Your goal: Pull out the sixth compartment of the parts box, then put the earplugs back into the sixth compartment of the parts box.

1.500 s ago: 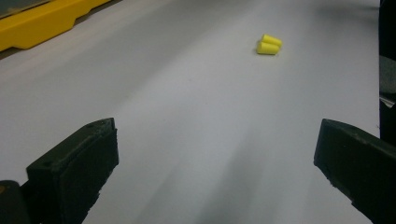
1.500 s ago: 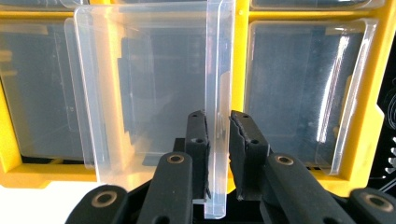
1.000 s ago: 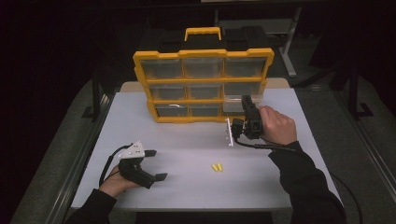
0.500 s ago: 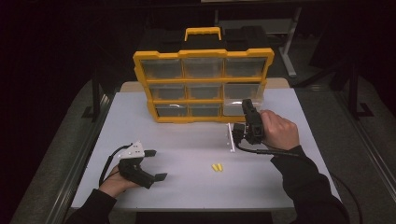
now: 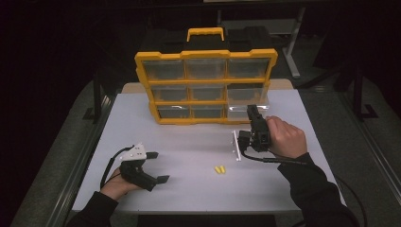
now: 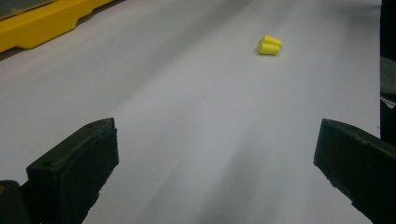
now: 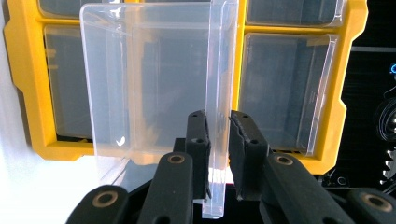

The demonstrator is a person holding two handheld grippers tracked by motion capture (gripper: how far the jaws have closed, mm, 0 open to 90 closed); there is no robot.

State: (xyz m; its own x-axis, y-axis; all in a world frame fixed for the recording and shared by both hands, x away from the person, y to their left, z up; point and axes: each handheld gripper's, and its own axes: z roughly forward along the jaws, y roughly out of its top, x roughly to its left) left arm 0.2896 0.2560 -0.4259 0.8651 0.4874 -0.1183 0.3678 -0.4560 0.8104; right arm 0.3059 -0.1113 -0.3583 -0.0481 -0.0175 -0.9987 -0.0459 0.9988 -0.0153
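A yellow organiser [image 5: 206,61] with clear drawers stands upright at the back of the white table [image 5: 189,142]. My right gripper [image 5: 253,113] [image 7: 217,122] is shut on the front lip of a clear plastic drawer [image 7: 149,88] [image 5: 241,111], which sticks out of the organiser's bottom-right slot. My left gripper [image 5: 160,166] [image 6: 215,154] rests on the table at the near left, open, with nothing between its jaws. Two yellow earplugs [image 5: 219,169] [image 6: 270,45] lie side by side on the table between the grippers.
A white strip [image 5: 235,145] lies on the table just left of the right hand. The table's left and right edges drop to dark floor. Bare white surface stretches across the near middle of the table.
The right gripper has drawn back a little toward the near edge, with the clear drawer coming out of the organiser. The left gripper has not moved.
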